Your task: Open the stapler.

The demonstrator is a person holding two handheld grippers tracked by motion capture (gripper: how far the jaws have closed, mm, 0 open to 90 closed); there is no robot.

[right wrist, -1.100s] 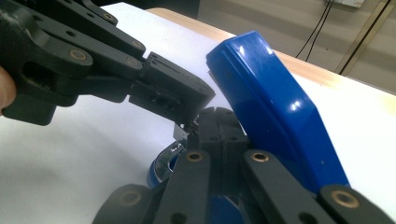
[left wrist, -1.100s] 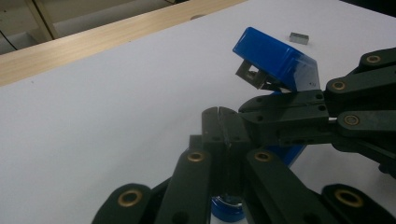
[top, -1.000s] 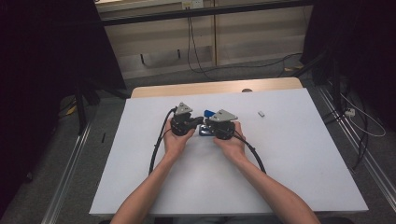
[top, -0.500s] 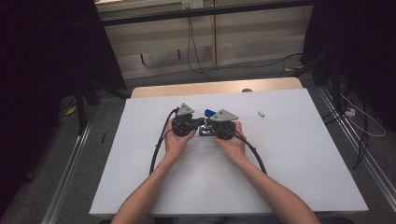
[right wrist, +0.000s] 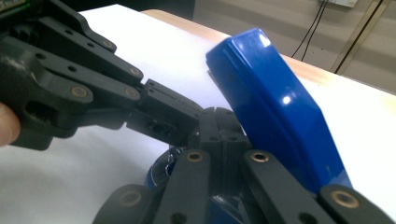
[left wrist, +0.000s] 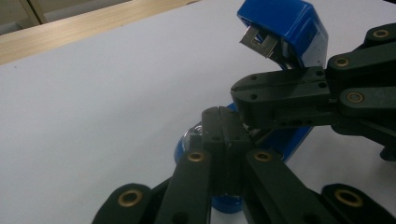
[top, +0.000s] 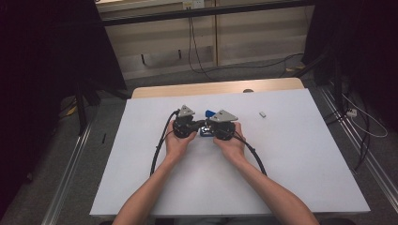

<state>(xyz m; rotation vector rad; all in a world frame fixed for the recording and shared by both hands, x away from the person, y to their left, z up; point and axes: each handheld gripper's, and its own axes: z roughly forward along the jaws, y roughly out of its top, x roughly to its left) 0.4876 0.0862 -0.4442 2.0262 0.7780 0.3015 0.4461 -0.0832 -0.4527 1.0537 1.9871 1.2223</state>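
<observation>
Stapler (left wrist: 285, 28) mid-table (top: 141, 187), lid swung up. Left gripper (top: 195, 126) and right gripper (top: 206, 127) closed, tips meeting over its base, grasp unclear.

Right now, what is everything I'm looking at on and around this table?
Stapler: one, blue, hinged top lifted, at the middle of the table between both grippers.
Small block: one, white, lying apart to the right of the stapler.
Table: one, white top with a wooden strip along the far edge.
Cables: several, black, hanging down the back wall.
Left gripper: one, black, jaws shut, tips at the stapler's lower part.
Right gripper: one, black, jaws shut, beside the lifted top.
Hands: two, holding the grippers.
</observation>
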